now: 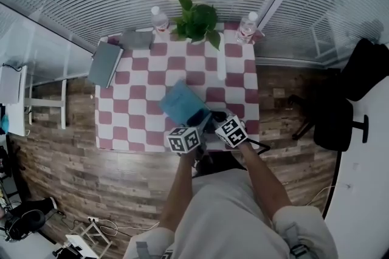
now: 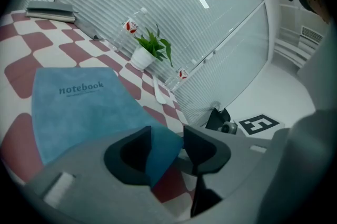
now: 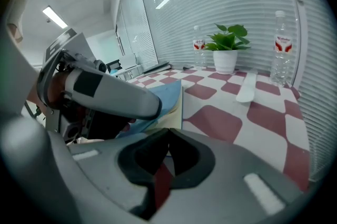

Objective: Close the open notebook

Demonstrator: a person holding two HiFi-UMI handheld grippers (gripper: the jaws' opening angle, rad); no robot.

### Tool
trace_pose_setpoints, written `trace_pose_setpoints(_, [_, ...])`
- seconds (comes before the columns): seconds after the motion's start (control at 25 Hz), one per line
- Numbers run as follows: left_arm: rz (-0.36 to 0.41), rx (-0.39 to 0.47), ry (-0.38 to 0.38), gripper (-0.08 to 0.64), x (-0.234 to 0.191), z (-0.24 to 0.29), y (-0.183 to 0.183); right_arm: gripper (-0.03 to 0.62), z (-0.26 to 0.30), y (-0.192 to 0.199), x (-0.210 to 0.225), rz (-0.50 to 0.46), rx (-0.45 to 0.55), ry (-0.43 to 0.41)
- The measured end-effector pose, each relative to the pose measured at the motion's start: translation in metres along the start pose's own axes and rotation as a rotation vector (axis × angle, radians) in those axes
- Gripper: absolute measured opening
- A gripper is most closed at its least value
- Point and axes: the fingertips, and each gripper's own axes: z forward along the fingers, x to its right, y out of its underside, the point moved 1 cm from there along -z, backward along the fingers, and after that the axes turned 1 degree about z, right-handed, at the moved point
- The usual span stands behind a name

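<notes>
Blue-covered notebook [image 2: 79, 107] lies near the checkered table's [image 1: 240, 81] front edge, its long axis running away and leftward from the left gripper [image 2: 167, 138], whose jaws pinch the raised cover's near corner, while the right gripper [image 3: 167, 136], closed on nothing, sits just beside

My notebook [image 2: 79, 107] wears a soft blue cover with darker blue lettering, and its pages are cream. Under it the tablecloth [image 1: 237, 78] runs in dark red and white checks. The plant [image 1: 196, 20] is green, in a white pot [image 2: 141, 58]. The bottles [image 3: 283, 41] are clear with red-and-white labels. The floor [image 1: 73, 166] is brown wood planking.
</notes>
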Motion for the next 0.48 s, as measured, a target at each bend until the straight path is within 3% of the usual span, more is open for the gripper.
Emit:
trace_pose_setpoints(0.24, [-0.006,-0.028,-0.019,0.193,-0.004,0.004,0.002,0.002,0.000,0.005,0.004,0.028,-0.073,0.051])
trace_pose_setpoints(0.48, [0.016,0.030,-0.007,0.193,0.003,-0.018,-0.015,0.002,-0.019,0.006,0.014,0.066,-0.158,0.165])
